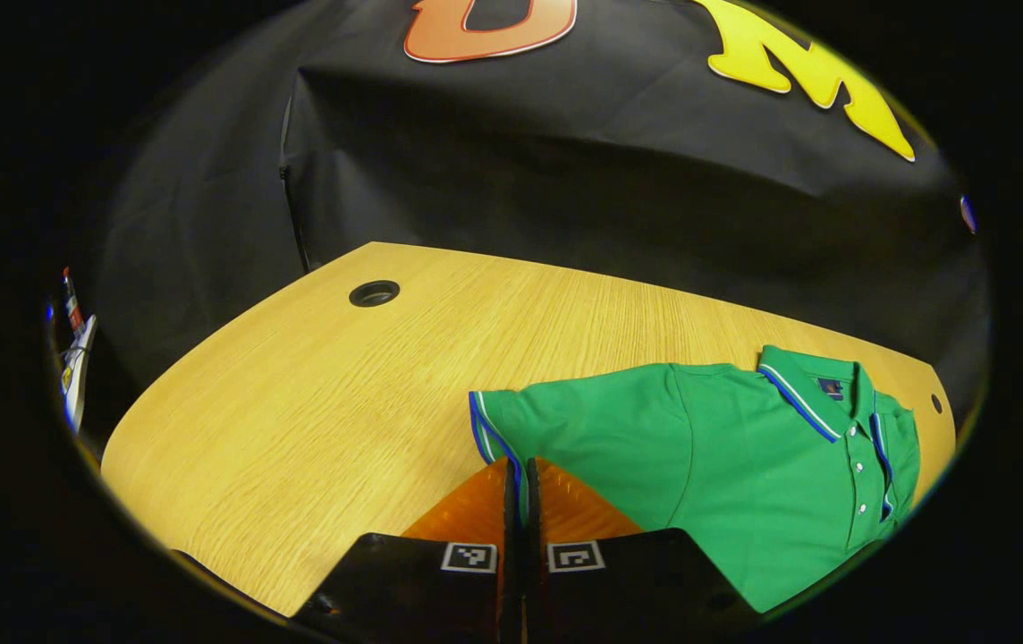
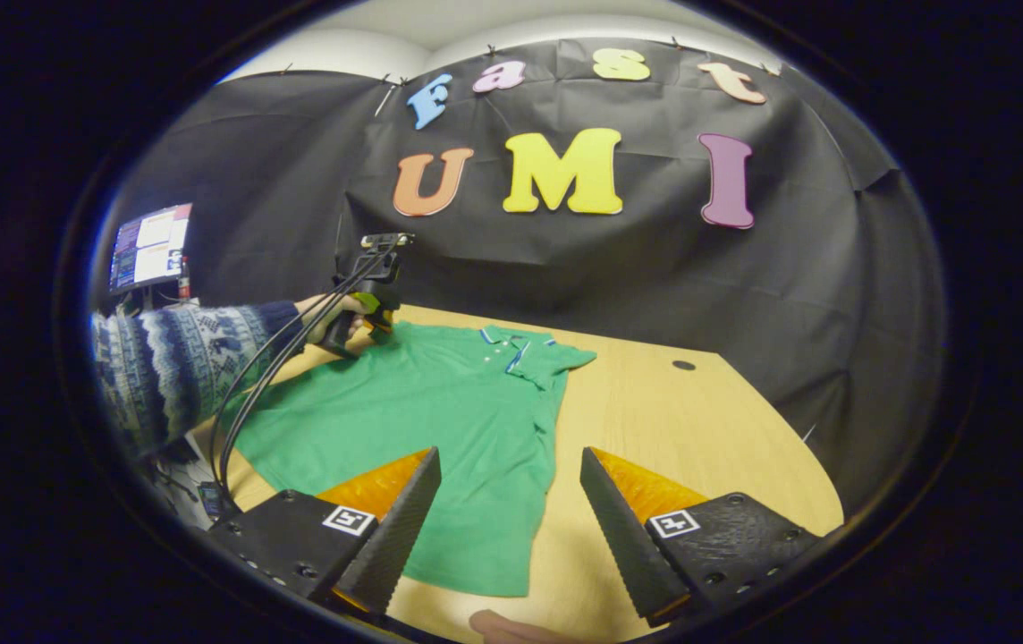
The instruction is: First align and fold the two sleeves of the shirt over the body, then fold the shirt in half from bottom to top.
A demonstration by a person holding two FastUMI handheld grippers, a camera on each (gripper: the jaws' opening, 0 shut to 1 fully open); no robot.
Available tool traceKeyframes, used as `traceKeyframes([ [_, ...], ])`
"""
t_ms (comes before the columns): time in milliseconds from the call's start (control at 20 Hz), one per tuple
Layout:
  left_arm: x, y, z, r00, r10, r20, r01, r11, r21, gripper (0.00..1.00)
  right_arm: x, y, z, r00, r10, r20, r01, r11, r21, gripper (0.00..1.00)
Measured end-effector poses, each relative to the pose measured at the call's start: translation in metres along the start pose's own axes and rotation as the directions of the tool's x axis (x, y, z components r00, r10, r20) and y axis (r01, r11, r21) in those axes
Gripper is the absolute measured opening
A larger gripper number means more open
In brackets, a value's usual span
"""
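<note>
While the green polo shirt (image 1: 744,474) lies spread on the wooden table (image 1: 315,394), I see my left gripper (image 1: 520,501) pinched tight on the edge of one sleeve (image 1: 511,420). Its two fingers meet with no gap, the blue-and-white cuff trim caught between them. From the left gripper view, the sleeve stretches flat toward the left, the collar (image 1: 811,394) sits at upper right with its button placket running down, and the body of the shirt runs off to the lower right. A round cable hole (image 1: 374,292) sits in the table well apart from the shirt, toward the far left corner.

From the right gripper view, my right gripper (image 2: 507,510) hangs above the near part of the shirt (image 2: 440,420), fingers spread wide and holding nothing. One finger (image 2: 395,528) sits over green cloth; the other is over bare table (image 2: 699,429) just beside the shirt's edge. Whether either tip touches the surface, I cannot tell. The far sleeve on the right side looks already folded in near the collar (image 2: 516,344). Across the shirt I see the left gripper (image 2: 373,309) held in a hand (image 2: 333,317) with a patterned knit sleeve (image 2: 181,358), cables trailing from it. A lit monitor (image 2: 149,246) stands behind that arm.
</note>
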State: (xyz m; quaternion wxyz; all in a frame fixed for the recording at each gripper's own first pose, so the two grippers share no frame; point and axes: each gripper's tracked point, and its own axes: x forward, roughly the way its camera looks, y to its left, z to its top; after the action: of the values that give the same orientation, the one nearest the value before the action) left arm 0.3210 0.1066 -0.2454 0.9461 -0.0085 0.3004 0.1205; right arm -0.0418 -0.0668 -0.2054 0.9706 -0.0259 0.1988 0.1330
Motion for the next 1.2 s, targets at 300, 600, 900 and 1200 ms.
traceKeyframes([
  [300, -0.013, -0.029, 0.021, 0.999, -0.014, 0.043, 0.011, 0.998, 0.061, 0.08, -0.006, -0.012, 0.003, 0.999, -0.036, 0.025, 0.036, 0.999, 0.001, 0.95],
  [600, -0.032, -0.072, 0.041, 0.995, -0.056, 0.08, 0.046, 0.991, 0.126, 0.08, -0.011, -0.023, -0.003, 0.999, -0.05, 0.017, 0.05, 0.998, 0.042, 0.95],
  [900, -0.046, -0.122, 0.041, 0.992, -0.098, 0.081, 0.081, 0.978, 0.192, 0.08, -0.02, -0.03, 0.002, 0.997, -0.067, 0.045, 0.066, 0.997, 0.044, 0.95],
  [1200, -0.079, -0.192, 0.021, 0.962, -0.271, 0.025, 0.262, 0.948, 0.182, 0.6, -0.026, -0.036, 0.003, 0.994, -0.101, 0.04, 0.097, 0.991, 0.092, 0.95],
])
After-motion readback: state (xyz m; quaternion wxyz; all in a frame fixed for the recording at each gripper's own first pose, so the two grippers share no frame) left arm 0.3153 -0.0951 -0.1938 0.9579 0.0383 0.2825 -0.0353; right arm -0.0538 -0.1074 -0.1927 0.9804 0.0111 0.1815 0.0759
